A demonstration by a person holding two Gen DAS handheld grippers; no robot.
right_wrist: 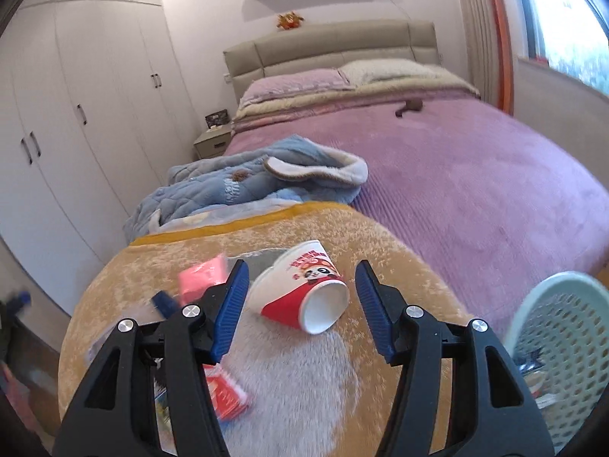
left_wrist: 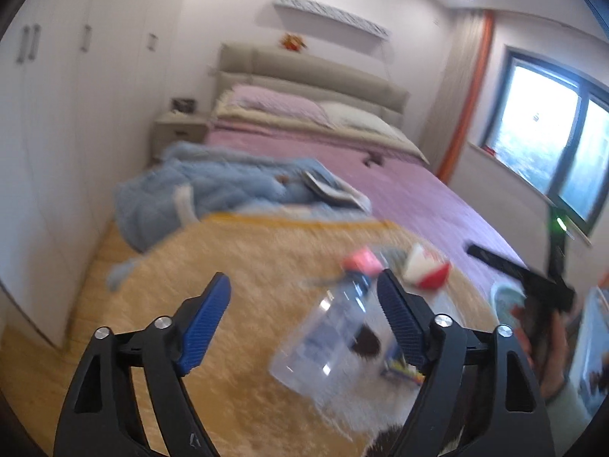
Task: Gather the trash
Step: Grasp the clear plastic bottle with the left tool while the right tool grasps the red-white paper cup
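Observation:
A clear plastic bottle (left_wrist: 331, 339) with a blue cap lies on the tan blanket (left_wrist: 236, 266), just right of the middle between my open left gripper (left_wrist: 304, 320) fingers. A red-and-white paper cup (right_wrist: 304, 289) lies on its side between the fingers of my open right gripper (right_wrist: 300, 308); it also shows in the left wrist view (left_wrist: 426, 266). A pink wrapper (right_wrist: 200, 276) lies left of the cup, and a red packet (right_wrist: 228, 396) lies under the right gripper's left finger. A pale green perforated basket (right_wrist: 563, 327) stands at the right.
A blue padded jacket (right_wrist: 247, 182) lies beyond the blanket on the purple bed (right_wrist: 475, 175). White wardrobes (right_wrist: 76, 114) run along the left. A bedside table (right_wrist: 213, 143) stands at the bed's head. A window (left_wrist: 552, 137) is at the right.

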